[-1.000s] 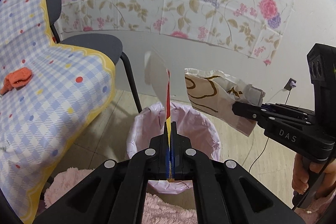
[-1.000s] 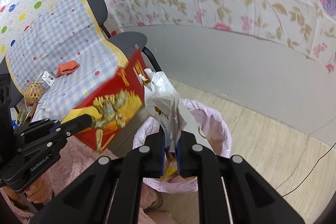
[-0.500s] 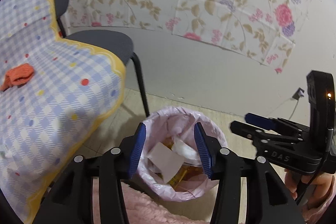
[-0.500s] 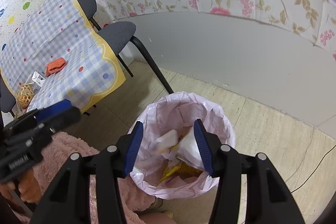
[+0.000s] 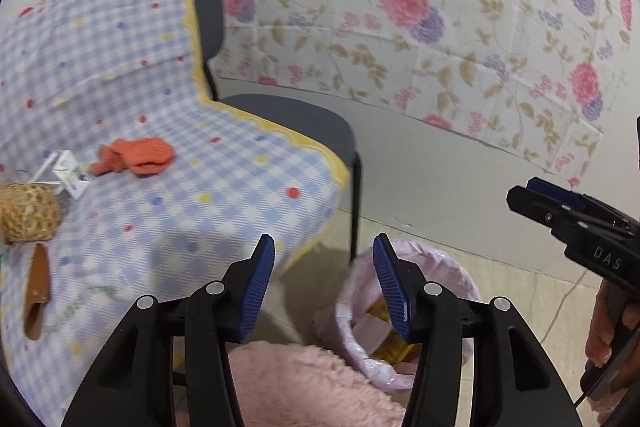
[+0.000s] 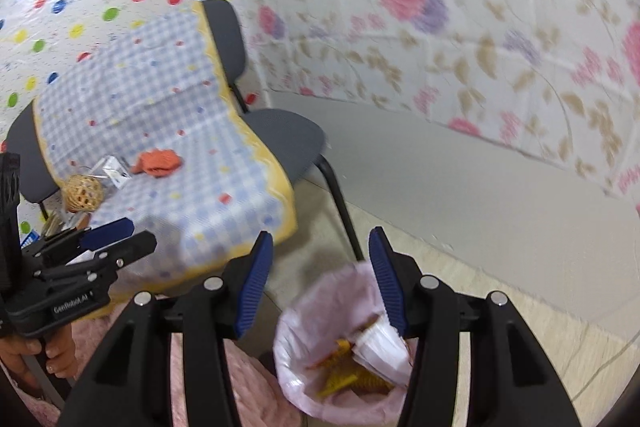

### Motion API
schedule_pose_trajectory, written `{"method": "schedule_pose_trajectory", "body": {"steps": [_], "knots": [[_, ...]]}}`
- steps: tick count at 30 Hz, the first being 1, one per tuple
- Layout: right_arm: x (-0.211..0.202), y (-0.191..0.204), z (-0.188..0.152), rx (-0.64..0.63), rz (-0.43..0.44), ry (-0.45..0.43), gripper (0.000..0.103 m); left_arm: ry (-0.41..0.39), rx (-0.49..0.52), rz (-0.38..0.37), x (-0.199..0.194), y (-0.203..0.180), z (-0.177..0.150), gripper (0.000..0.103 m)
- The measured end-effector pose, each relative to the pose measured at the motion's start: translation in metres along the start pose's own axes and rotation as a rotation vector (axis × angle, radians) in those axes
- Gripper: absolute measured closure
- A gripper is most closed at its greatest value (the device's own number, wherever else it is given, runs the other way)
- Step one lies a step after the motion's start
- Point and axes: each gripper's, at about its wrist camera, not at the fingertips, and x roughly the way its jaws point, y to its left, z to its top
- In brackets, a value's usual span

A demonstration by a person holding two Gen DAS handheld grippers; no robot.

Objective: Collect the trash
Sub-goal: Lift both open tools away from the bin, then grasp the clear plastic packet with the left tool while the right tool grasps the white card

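Observation:
A bin lined with a pink bag stands on the floor and holds yellow, red and white wrappers. My left gripper is open and empty, up and left of the bin. It also shows in the right wrist view. My right gripper is open and empty above the bin's left side. It also shows in the left wrist view. On the checked tablecloth lie an orange cloth, a small white carton and a wicker ball.
A grey chair stands between the table and the bin. A brown object lies near the table's left edge. A pink fluffy rug covers the floor by the bin. A cable runs along the floor at right.
A second ago both grippers held wrappers over the bin. They opened and the wrappers dropped in. Both views have since swung left and up toward the table.

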Motion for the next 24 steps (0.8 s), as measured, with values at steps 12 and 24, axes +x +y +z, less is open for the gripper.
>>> {"method": "schedule_pose_trajectory", "body": {"steps": [12,24], "knots": [[0.029,0.082,0.054,-0.115,0.140,-0.016,0.053,-0.068,-0.181,0.230,-0.049,0.102,-0.001,0.044],[0.073,0.152,0.079,-0.193,0.245,-0.016,0.054,-0.075,-0.298,0.424,-0.069,0.190,-0.016,0.044]]}}
